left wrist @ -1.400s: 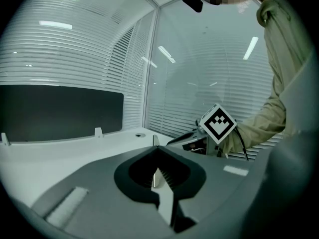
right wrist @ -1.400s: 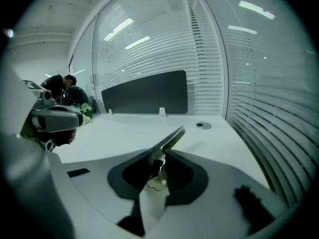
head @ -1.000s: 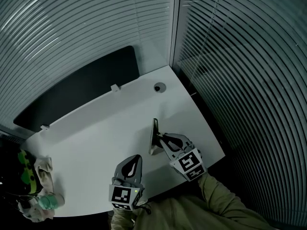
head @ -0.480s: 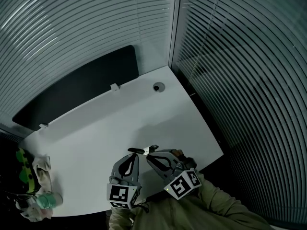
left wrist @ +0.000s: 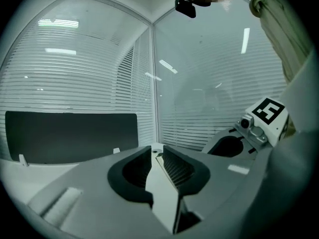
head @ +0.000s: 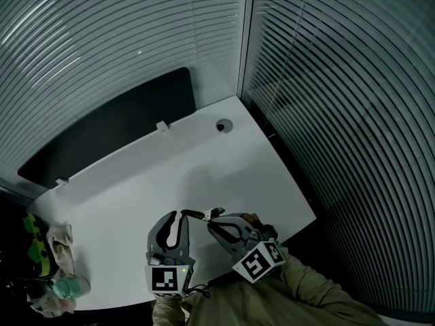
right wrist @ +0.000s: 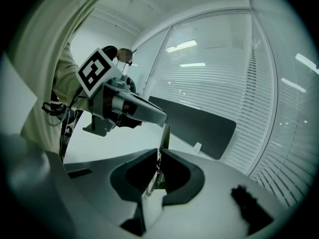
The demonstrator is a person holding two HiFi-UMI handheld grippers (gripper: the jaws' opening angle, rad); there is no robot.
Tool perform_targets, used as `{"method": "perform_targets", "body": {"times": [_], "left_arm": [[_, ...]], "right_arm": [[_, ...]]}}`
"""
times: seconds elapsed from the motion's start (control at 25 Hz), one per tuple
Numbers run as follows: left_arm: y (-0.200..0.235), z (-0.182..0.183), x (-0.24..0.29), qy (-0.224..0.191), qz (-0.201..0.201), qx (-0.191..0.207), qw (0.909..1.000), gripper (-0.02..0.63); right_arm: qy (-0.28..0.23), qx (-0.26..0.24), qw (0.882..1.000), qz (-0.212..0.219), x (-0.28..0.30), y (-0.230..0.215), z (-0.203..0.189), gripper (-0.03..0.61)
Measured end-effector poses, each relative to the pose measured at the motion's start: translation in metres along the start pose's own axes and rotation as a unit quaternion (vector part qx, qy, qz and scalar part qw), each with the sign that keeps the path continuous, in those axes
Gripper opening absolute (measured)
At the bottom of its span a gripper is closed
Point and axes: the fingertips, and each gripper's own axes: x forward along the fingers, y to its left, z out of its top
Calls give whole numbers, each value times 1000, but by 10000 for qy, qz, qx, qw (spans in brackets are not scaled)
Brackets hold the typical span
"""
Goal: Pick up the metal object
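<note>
1. While the right claw (head: 214,221) clamps the thin metal object (head: 197,214), the object lies level above the near edge of the white surface (head: 136,182).
2. With jaws slightly apart, the left claw (head: 177,216) meets its free end.

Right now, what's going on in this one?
A person at a white table has a hand-held gripper in each hand. The right hand-held gripper is shut on one end of a thin metal object, which appears lifted off the table. The left hand-held gripper has its jaws apart around the object's other end and does not look clamped on it. It may be a handover or a two-handed hold being set up.
</note>
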Motion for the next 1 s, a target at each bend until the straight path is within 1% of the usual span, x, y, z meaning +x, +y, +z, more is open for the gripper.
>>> {"method": "perform_targets", "body": {"times": [0.08,0.16,0.24,0.28,0.32,0.36,0.4,0.48,0.52,0.56,0.72,0.76,0.84,0.88,0.92,1.0], "left_arm": [[-1,1,5,-70,-68,-138,9999,80],[-1,4,10,-151,-114,-193,9996,83],[1,10,12,-330,-145,-268,9990,92],[2,10,13,-413,-237,-365,9982,98],[-1,8,16,-402,-411,-442,9974,131],[-7,4,19,-286,-626,-427,9967,171],[-14,-3,24,-109,-816,-316,9961,184],[-25,-12,31,167,-972,-63,9951,184],[-28,-14,34,195,-963,-34,9952,176],[-29,-13,36,184,-937,-78,9954,139],[-31,-12,39,158,-927,-415,9947,113],[-32,-12,40,157,-947,-431,9944,110],[-35,-12,39,159,-1003,-396,9940,109],[-36,-13,39,158,-1038,-375,9938,109],[-36,-13,38,159,-1072,-361,9935,109],[-36,-14,35,169,-1098,-372,9931,109]], "right_arm": [[3,48,10000,-36,-2,-1,0,31],[27,95,9999,-87,-2,-3,-4,31],[51,92,9999,-84,-4,-4,-6,29],[51,73,9999,-54,-5,-3,-6,28],[46,53,10000,-23,-7,-1,-6,28],[40,37,10000,-6,-8,0,-6,28],[38,31,10000,-5,-9,1,-5,28],[53,47,10000,-26,-10,1,-6,28],[70,51,10000,-39,-10,0,-6,28],[92,42,9999,-61,-9,-1,-6,28],[183,75,9996,-224,-11,-7,-11,29],[202,163,9994,-238,-11,-8,-13,29],[276,494,9982,-209,-11,-7,-21,32],[325,714,9968,-180,-11,-6,-27,50],[380,916,9950,-136,-11,-5,-33,83],[515,1078,9928,-10,-10,0,-42,92]]}}
